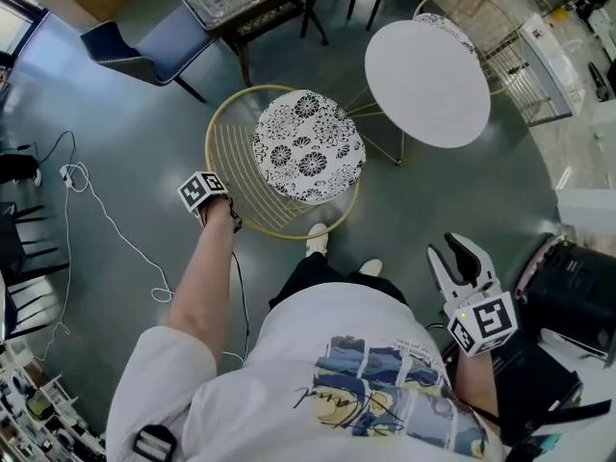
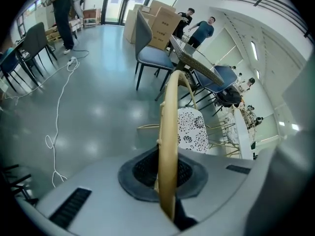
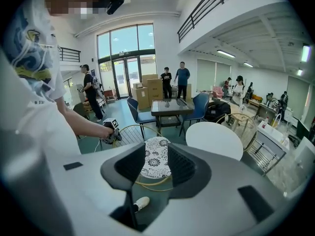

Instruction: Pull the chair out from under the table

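Gold wire chair (image 1: 308, 147) upright beside white table (image 1: 427, 83)

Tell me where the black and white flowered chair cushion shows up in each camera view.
Head view: cushion upper centre, inside the gold chair rim.
Left gripper view: cushion right of centre, behind the rim that the left gripper is shut on.
Right gripper view: cushion centre, just below the middle.
Shared landmark: the gold chair rim, in all three views.
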Demonstrator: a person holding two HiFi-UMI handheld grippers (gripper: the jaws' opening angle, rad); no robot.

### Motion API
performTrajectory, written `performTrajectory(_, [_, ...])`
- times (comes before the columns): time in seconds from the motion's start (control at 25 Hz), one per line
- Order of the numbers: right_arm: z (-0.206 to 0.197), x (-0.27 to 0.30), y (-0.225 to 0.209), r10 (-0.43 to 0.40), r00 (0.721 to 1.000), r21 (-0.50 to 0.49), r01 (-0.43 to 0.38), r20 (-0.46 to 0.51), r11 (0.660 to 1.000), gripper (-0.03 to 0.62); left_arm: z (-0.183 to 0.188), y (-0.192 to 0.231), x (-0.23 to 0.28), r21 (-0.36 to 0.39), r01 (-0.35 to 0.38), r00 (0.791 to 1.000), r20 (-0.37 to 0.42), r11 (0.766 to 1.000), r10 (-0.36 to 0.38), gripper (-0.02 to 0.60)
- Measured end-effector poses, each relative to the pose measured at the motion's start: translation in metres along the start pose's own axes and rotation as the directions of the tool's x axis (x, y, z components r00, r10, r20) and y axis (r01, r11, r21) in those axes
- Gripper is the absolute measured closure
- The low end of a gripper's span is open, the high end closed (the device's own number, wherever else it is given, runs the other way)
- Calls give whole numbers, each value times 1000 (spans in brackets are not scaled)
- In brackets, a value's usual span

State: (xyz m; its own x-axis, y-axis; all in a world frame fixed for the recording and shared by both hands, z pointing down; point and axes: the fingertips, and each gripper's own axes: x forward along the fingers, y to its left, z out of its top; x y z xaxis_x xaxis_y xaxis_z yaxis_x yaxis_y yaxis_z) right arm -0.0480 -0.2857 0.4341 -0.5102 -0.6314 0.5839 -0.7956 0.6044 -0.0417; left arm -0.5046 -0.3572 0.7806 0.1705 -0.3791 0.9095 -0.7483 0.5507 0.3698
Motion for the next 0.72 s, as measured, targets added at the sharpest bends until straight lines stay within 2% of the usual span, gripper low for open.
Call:
performTrajectory(0.36, [12,26,35,74,997,-42,-75,-15,996,461,17,94,-36,-32,-57,998,27,998,58,575])
performTrajectory(0.72, [16,36,27,131,991,-71,-132,-18,989,461,19,101,-37,-10,-53,998,23,999,53,574])
